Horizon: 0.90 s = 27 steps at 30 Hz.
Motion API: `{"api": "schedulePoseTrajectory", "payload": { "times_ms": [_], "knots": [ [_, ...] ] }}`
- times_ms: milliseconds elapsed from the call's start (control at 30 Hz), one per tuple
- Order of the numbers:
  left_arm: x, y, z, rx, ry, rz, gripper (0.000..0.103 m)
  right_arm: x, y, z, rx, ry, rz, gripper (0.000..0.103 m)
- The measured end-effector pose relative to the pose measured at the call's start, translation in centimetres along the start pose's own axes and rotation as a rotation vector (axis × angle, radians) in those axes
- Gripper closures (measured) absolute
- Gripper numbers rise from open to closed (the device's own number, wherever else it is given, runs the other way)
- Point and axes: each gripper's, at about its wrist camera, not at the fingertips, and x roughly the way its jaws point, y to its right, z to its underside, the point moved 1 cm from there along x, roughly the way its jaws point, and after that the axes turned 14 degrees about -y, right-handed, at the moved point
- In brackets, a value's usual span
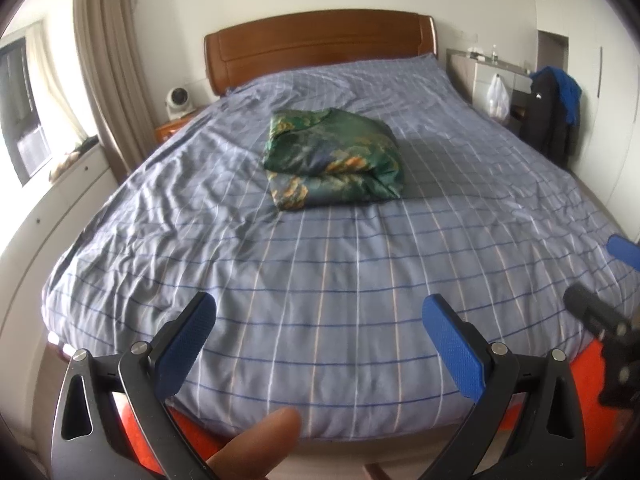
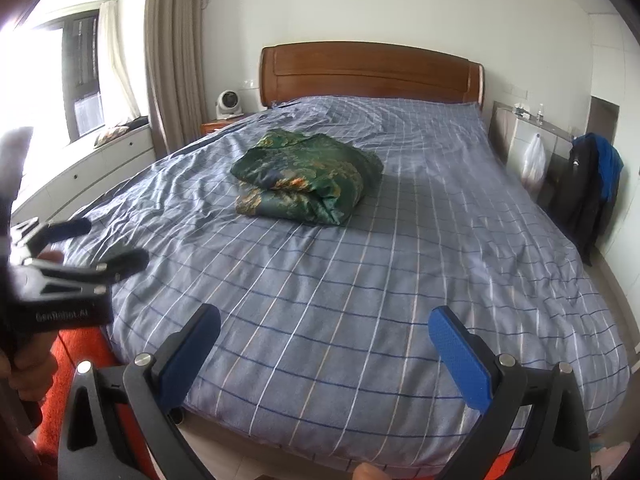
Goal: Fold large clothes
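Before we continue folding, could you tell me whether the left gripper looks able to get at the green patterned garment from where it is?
Probably yes: the left gripper, jaws open, faces the green patterned garment across bare checked bedding; nothing intervenes.

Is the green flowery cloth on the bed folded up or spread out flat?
Folded up. The green cloth sits as a thick, layered bundle on the checked bedcover, not spread flat.

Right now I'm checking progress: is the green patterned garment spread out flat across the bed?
No, the green patterned garment lies folded in a compact bundle on the checked blue bedcover.
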Motion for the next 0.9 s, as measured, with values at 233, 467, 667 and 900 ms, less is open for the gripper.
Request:
{"api": "schedulePoseTrajectory", "payload": {
  "times_ms": [233, 467, 667, 900],
  "knots": [
    [-0.2, -0.1, 0.2, 0.018, 0.008, -0.036, 0.000, 0.3, 0.5, -1.5, 0.038, -0.009, -0.033, 0.001],
    [0.3, -0.7, -0.1, -0.005, -0.009, -0.026, 0.000, 0.7, -0.2, -1.8, 0.021, -0.034, 0.005, 0.001],
    [-0.2, -0.7, -0.8, -0.005, 0.010, -0.031, 0.000, -0.1, -0.4, -2.3, 0.008, -0.006, 0.027, 0.001],
    [-1.0, -0.2, -1.4, 0.005, 0.049, -0.050, 0.000, -0.4, -0.1, -2.9, 0.019, 0.003, 0.046, 0.001]
  ]
}}
